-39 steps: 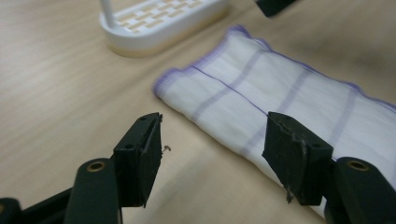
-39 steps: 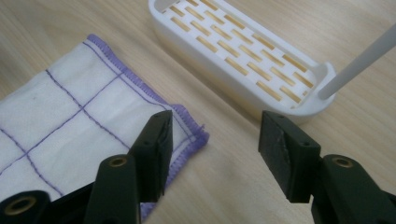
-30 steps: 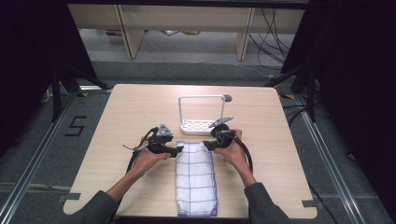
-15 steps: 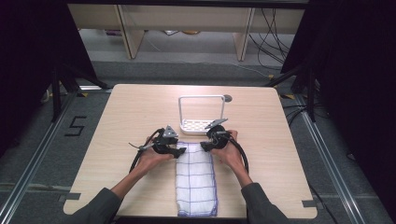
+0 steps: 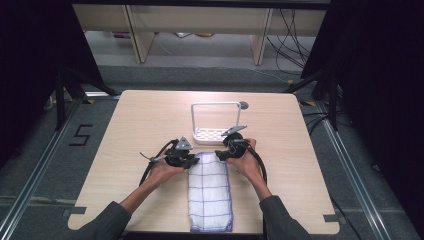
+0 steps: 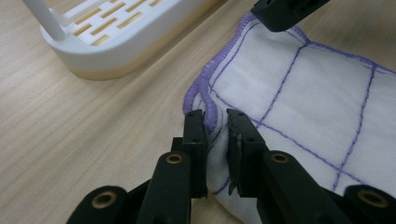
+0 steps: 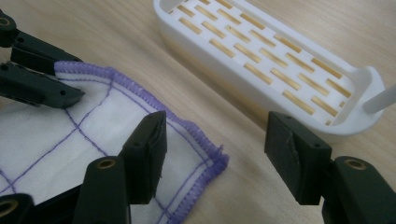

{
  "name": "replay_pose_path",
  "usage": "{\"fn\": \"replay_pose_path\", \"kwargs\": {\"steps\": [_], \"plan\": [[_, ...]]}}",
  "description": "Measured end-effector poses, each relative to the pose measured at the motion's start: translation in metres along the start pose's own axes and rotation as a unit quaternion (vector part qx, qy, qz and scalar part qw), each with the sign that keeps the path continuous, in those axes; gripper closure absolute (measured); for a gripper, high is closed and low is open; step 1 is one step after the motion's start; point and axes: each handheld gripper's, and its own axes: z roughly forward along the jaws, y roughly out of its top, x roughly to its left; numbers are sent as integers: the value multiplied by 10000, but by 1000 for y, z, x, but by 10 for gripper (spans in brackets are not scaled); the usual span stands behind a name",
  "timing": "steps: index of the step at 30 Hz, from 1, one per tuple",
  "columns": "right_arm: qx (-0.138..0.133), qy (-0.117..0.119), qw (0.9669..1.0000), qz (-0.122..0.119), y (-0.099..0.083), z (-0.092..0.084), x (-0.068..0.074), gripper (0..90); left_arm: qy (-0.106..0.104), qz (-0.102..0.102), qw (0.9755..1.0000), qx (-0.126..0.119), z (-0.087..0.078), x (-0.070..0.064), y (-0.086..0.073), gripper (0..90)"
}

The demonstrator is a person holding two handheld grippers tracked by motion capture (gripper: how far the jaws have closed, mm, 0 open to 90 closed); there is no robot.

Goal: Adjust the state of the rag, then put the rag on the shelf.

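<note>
White folded cloth with purple grid stitching [image 5: 210, 192] | lies on pale wooden table [image 5: 140, 120], near white slotted plastic rack [image 5: 216, 134] | soft, limp, light; best taken at hemmed corners | left gripper [image 6: 215, 135] pinching far-left corner, apparently firmly | right gripper [image 7: 217, 144] spread wide over far-right corner.

Cloth [image 5: 210, 195] near end and person's sleeves [image 5: 105, 225] beyond high view's bottom edge.

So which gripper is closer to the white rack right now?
The right gripper. It sits just in front of the rack, near its right end, jaws open over the cloth corner. The left gripper is farther back, pinching the cloth's other corner.
</note>
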Motion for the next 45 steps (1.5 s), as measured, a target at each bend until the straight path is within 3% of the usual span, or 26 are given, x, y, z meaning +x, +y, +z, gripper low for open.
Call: {"fn": "replay_pose_path", "kwargs": {"steps": [1,11,17,21,22,23,24,25,26,27,36,43,45], "plan": [[29,-5,10000,79,0,1,1,401,-7,7,10000,11,0,0,0,780],[137,-24,9999,45,-5,13,6,418,-12,1,10000,25,0,1,0,780],[116,13,9998,165,-7,14,8,473,-11,-31,10000,10,0,1,0,779],[16,89,9997,237,-11,13,10,550,-26,-46,10000,13,0,1,-1,779],[-78,143,9991,387,-13,14,14,615,-30,-66,10000,5,0,2,-1,779],[-78,143,9991,387,-13,14,14,615,-30,-66,10000,5,0,2,-1,779],[-16,251,9993,267,-12,13,15,735,-19,-56,10000,-3,0,1,-1,779],[-16,251,9993,267,-12,13,15,735,-19,-56,10000,-3,0,1,-1,779],[-72,341,9991,247,-13,14,17,812,-3,-48,10000,-6,0,0,-1,779],[-38,306,9994,147,-13,13,17,826,-3,-42,10000,-7,0,0,-1,780],[1,340,9993,141,-11,8,21,851,41,-93,9999,-100,-1,0,-1,791],[-353,399,9986,44,-8,-9,24,854,34,-78,9996,-267,-14,-2,5,802],[-334,429,9985,21,-7,-14,24,855,27,-66,9995,-297,-18,-2,6,803]]}}
